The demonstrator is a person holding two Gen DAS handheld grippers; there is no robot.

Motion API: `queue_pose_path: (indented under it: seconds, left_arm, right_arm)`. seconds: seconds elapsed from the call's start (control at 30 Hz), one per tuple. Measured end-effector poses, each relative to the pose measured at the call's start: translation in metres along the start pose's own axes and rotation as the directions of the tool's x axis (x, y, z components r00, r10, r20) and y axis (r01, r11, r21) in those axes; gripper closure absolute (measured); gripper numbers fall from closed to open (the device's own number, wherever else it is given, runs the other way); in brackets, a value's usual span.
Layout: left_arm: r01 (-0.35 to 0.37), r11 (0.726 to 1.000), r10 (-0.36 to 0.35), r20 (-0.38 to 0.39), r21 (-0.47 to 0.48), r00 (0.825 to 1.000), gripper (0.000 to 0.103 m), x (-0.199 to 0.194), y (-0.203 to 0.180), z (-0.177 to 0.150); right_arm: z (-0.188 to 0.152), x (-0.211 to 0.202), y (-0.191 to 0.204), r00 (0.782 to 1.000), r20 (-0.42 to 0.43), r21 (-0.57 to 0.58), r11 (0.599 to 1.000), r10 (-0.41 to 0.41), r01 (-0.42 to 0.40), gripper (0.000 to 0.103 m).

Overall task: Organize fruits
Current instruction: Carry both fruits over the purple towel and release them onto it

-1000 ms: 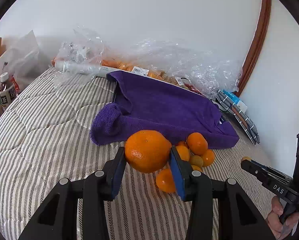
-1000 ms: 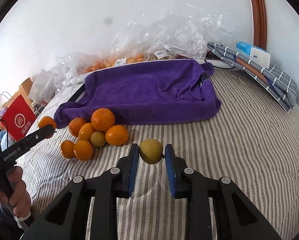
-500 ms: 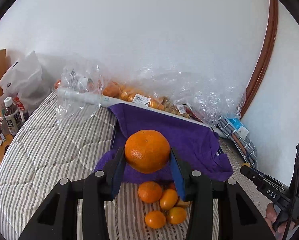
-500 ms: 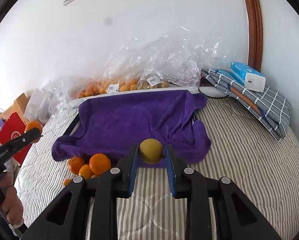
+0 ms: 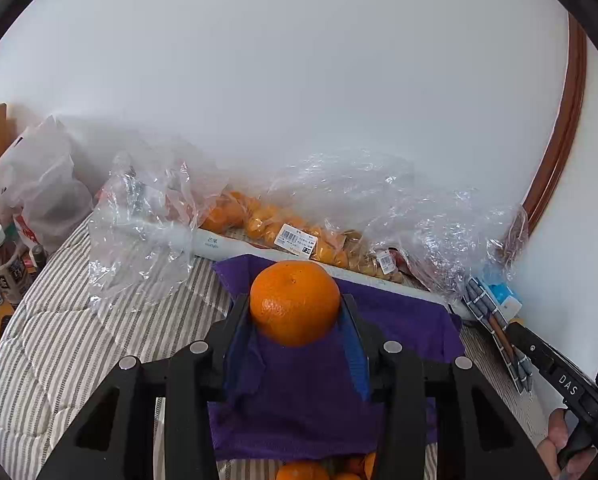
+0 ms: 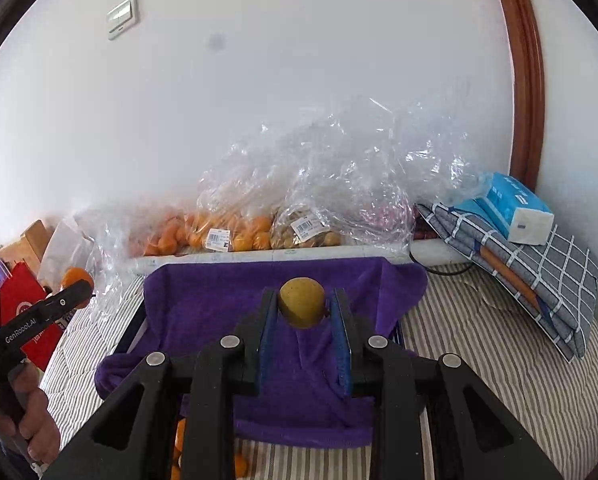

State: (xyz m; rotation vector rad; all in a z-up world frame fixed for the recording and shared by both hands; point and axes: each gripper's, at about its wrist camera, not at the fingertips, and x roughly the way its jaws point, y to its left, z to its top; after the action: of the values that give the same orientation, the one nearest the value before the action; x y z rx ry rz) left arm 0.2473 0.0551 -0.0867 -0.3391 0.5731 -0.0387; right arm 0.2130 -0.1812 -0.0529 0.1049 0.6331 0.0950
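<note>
I have both claws loaded. My left claw pinches a large orange between its blue pads, held above the purple towel. My right claw pinches a small yellow-green fruit, also above the purple towel, which is draped over a dark tray whose edge shows at the left.

Observed condition of the towel: in both views, no fruit is visible on its exposed surface. I judge that sorting is at an early stage, with nothing yet deposited there as far as these views show.

Outstanding items: a cluster of loose oranges lies on the striped bed at the near edge of the towel, partly hidden beneath my claws; a few show again in the right view. Their count cannot be established.

Along the far wall, clear plastic bags hold more oranges and a brownish fruit; whether these belong to the job I cannot tell.

Remaining work, in my assessment: set down both held fruits on the towel, then return for the loose cluster
</note>
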Motion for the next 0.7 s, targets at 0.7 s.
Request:
queue_pose_path:
  seconds: [0.7]
  left_arm:
    - [-0.002, 0.999, -0.003, -0.1, -0.047, 0.995, 0.062, 0.081, 0.027, -0.027]
  right_arm:
    - [-0.027, 0.111, -0.005, 0.986, -0.165, -0.032, 0.999, 0.017, -0.022, 0.076]
